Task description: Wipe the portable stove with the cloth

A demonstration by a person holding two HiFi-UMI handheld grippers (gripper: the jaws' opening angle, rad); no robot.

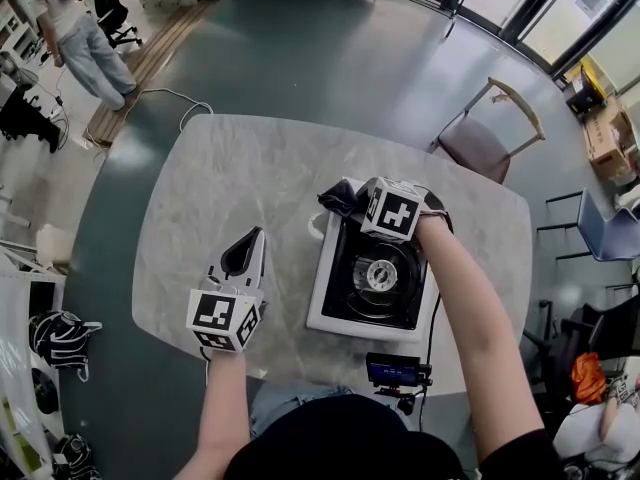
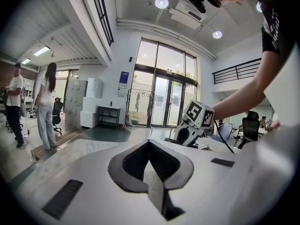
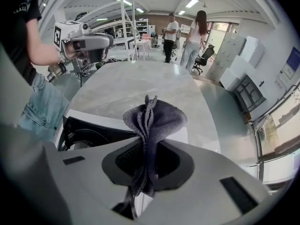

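The portable stove (image 1: 375,278), white with a black top and a round burner, sits on the marble table (image 1: 230,168). My right gripper (image 1: 347,204) hovers at the stove's far left corner, shut on a dark grey cloth (image 1: 337,197). In the right gripper view the bunched cloth (image 3: 153,118) sticks up from between the jaws of the right gripper (image 3: 146,144), above the stove (image 3: 86,131). My left gripper (image 1: 243,256) rests over the table left of the stove, apart from it. Its jaws meet with nothing in them in the left gripper view (image 2: 149,143).
A black cable (image 1: 432,330) runs from the stove's right side to a small device (image 1: 398,371) at the near table edge. A chair (image 1: 488,140) stands beyond the far right corner, a blue chair (image 1: 598,232) further right. A person (image 1: 82,40) walks far left.
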